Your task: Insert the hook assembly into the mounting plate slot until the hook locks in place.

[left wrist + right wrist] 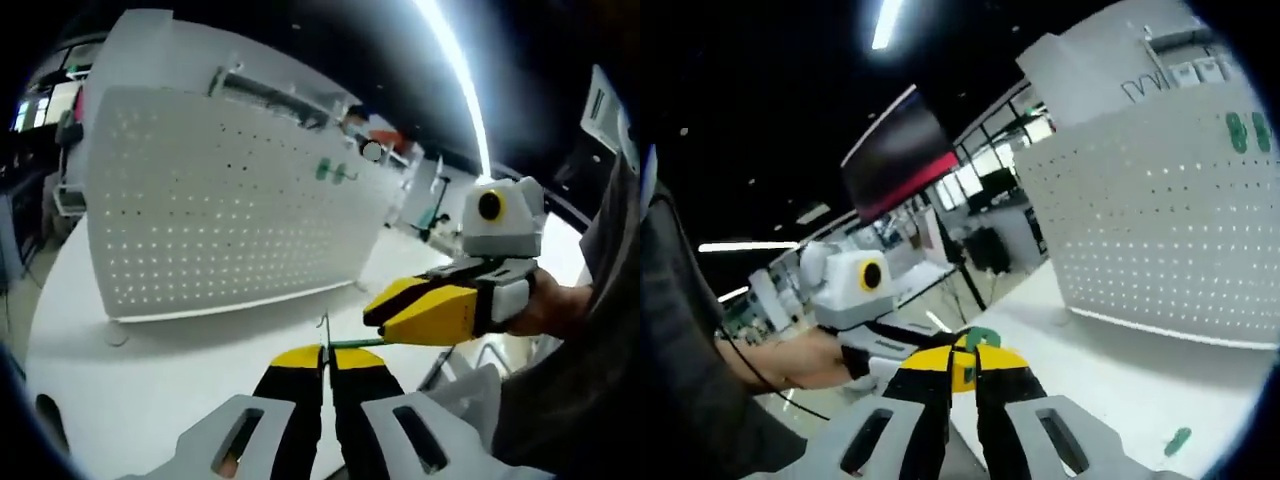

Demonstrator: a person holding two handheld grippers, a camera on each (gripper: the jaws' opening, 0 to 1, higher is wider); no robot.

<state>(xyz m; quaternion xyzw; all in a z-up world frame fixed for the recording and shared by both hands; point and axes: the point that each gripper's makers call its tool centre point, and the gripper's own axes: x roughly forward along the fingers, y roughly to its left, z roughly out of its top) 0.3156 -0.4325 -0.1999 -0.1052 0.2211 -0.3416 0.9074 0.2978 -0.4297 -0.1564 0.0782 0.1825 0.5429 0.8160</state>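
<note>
Left gripper view, hook (352,343) is pinched between closed left gripper (327,352) and closed right gripper (378,312), pegboard (230,200) is seen behind.

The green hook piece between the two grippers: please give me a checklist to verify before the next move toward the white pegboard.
1. Left gripper shut on the thin metal wire of the green hook piece: ok.
2. Right gripper shut on the same piece: ok.
3. White perforated pegboard upright on the white table: ok.
4. Green hooks already on the board, in view: ok.
5. Target slot identified: cannot tell.
6. Small green part lying loose on the table, away from both grippers: ok.
</note>
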